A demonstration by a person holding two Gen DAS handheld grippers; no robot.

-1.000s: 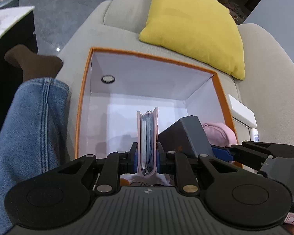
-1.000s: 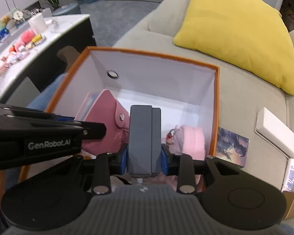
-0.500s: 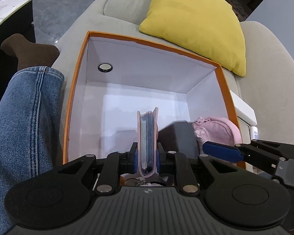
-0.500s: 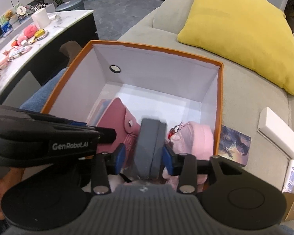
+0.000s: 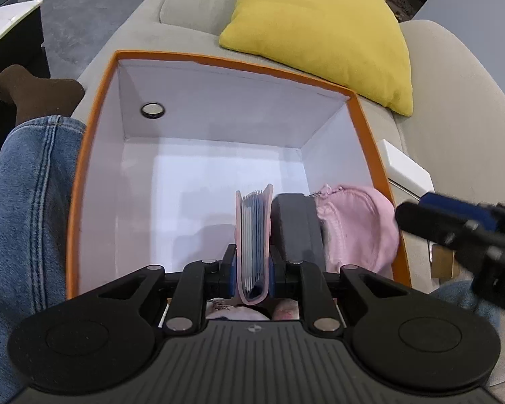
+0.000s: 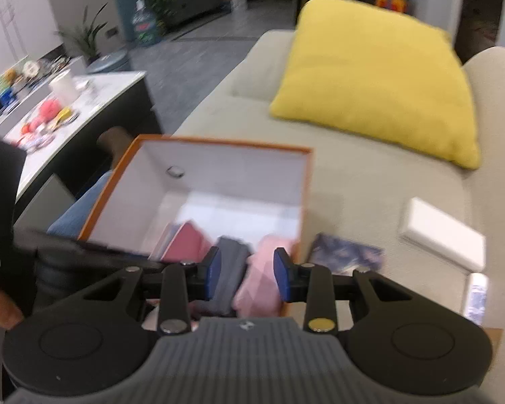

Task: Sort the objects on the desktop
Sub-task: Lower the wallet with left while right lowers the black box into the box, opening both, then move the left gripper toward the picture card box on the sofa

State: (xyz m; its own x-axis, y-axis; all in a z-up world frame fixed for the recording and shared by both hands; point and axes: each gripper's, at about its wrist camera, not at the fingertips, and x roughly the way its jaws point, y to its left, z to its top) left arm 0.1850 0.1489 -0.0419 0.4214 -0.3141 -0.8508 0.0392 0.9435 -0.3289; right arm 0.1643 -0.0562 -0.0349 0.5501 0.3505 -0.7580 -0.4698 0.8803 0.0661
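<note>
An orange box with a white inside (image 5: 94, 155) sits on a beige sofa; it also shows in the right wrist view (image 6: 219, 144). My left gripper (image 5: 252, 269) is shut on a pink card holder (image 5: 254, 235), held upright inside the box. A grey case (image 5: 298, 229) stands in the box beside it, next to a pink pouch (image 5: 357, 222). My right gripper (image 6: 247, 274) is open and empty, raised above the box's near right corner, over the grey case (image 6: 229, 269) and pink pouch (image 6: 262, 282). It shows blurred in the left wrist view (image 5: 461, 232).
A yellow cushion (image 6: 380, 77) lies on the sofa behind the box. A white block (image 6: 444, 232), a picture card (image 6: 346, 252) and a small tube (image 6: 476, 296) lie right of the box. A jeans-clad leg (image 5: 23, 202) lies left. A cluttered table (image 6: 50, 114) stands far left.
My right gripper has opened, left the grey case in the box and drawn back up and to the right. My left gripper still holds the card holder.
</note>
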